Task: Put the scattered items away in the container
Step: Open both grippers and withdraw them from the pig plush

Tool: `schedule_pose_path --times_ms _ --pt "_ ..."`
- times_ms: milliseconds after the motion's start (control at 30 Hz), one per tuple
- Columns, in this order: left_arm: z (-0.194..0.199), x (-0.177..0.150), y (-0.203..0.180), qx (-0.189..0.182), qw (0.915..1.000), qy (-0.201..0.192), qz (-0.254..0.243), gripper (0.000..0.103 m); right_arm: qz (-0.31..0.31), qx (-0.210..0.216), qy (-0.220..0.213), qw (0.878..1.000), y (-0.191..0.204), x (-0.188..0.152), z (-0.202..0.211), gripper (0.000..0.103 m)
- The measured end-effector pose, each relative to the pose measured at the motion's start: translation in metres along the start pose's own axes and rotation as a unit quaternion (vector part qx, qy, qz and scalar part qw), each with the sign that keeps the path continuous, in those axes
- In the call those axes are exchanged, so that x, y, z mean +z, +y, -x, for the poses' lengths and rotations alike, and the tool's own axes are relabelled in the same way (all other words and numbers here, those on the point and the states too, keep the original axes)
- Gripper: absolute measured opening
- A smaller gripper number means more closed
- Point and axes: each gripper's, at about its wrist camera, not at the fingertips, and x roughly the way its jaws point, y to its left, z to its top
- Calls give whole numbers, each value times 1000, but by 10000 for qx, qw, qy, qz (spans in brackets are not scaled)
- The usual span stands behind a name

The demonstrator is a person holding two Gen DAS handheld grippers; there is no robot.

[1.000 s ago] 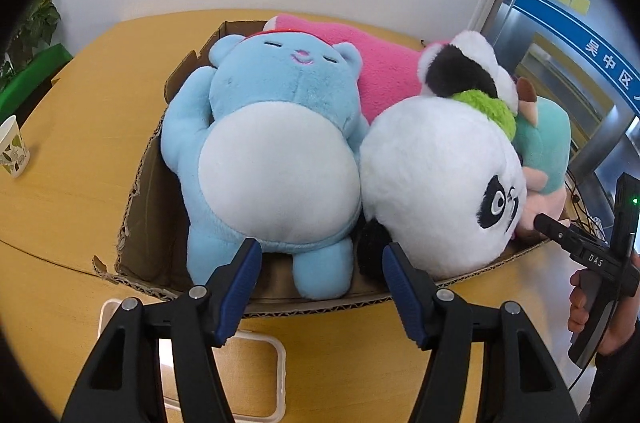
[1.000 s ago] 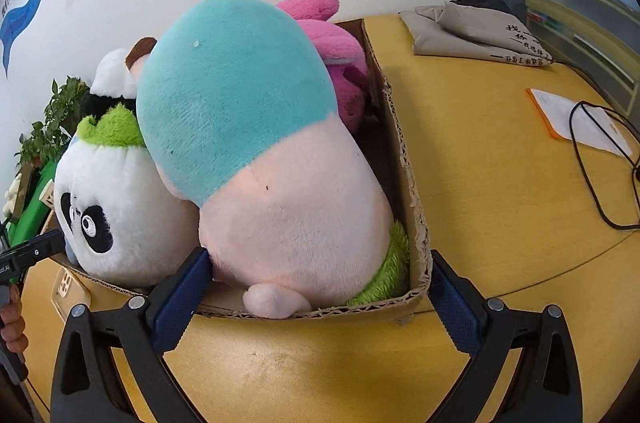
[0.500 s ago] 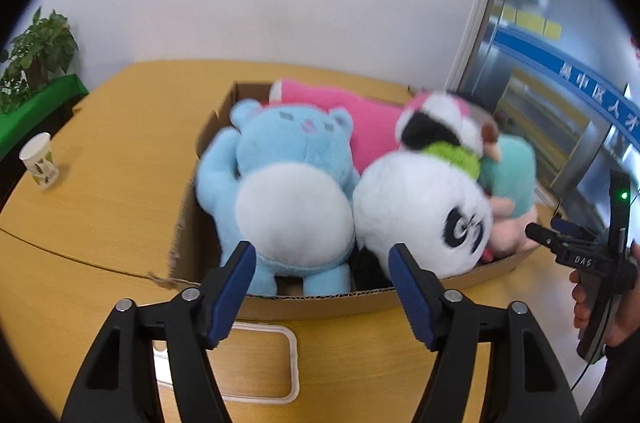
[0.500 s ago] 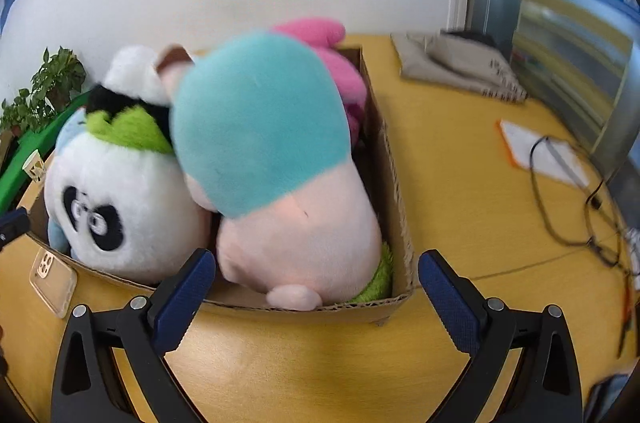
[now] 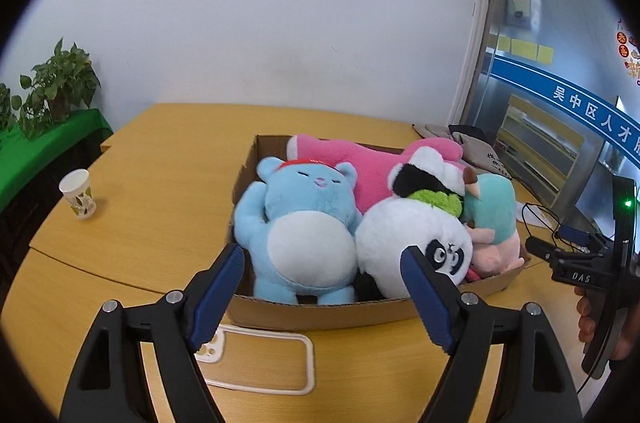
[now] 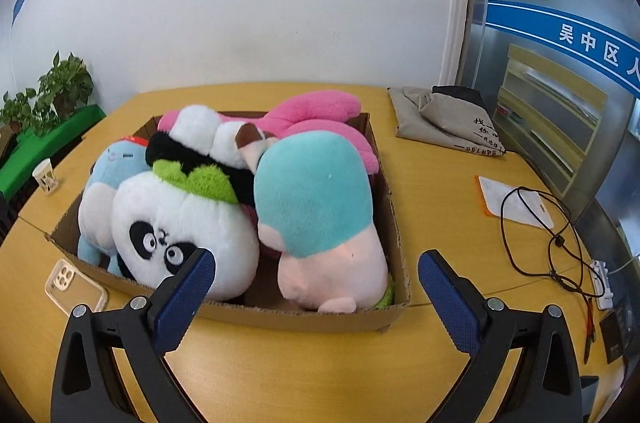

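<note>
In the left wrist view, the left gripper (image 5: 322, 273) hung with its jaws apart and empty at the lower middle, before the box (image 5: 320, 313) at frame center, which held the blue bear (image 5: 304, 223), panda (image 5: 408, 243) and pink toy (image 5: 360, 163). In the right wrist view, the right gripper (image 6: 316, 277) was likewise spread and empty at the bottom, the box (image 6: 304, 317) at center with the teal toy (image 6: 316, 199) and panda (image 6: 180, 223) inside, and a phone case (image 6: 74, 289) at lower left just beside it.

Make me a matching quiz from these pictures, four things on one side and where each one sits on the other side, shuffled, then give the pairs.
1. panda plush
2. paper cup
3. clear phone case
4. folded grey bag

A. table, far right of the cardboard box
B. table, against the box's near wall
C. inside the box
D. table, left of the box

Pairs: 1-C, 2-D, 3-B, 4-A
</note>
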Motion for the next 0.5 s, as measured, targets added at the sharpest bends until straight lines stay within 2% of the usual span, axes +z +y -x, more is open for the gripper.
schedule_pose_path --times_ms 233,500 --pt "-3 -6 -20 -221 9996 69 -166 81 150 -122 107 9998 7 -19 5 103" --pt "-4 -12 -10 -158 9997 175 -45 80 42 -230 218 9995 1 -31 8 103"
